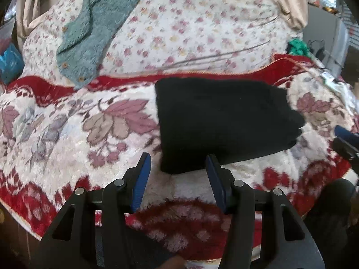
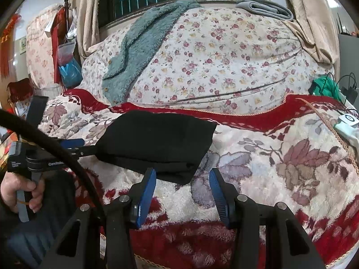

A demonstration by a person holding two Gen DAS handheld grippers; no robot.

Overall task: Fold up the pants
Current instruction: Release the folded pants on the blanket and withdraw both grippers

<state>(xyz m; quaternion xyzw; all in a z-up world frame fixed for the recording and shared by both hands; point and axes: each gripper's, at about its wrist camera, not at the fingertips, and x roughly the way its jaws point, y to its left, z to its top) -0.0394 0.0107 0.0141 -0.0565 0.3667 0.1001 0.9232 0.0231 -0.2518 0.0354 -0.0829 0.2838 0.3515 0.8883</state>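
The black pants (image 1: 224,123) lie folded into a compact rectangle on the red and white floral blanket (image 1: 67,134); they also show in the right wrist view (image 2: 157,145). My left gripper (image 1: 178,163) is open, just in front of the fold's near left corner, holding nothing. My right gripper (image 2: 182,177) is open and empty, just in front of the fold's near right corner. The right gripper's tip shows at the right edge of the left wrist view (image 1: 345,139). The left gripper, held in a hand, shows at the left of the right wrist view (image 2: 74,145).
A teal fleece garment (image 2: 139,49) lies on the flowered quilt (image 2: 224,56) behind the blanket. Folded grey cloth (image 2: 264,6) sits by the window. A green item (image 2: 323,85), cables and a white device (image 2: 347,121) lie at the right. Beige curtains (image 2: 309,18) hang beside the bed.
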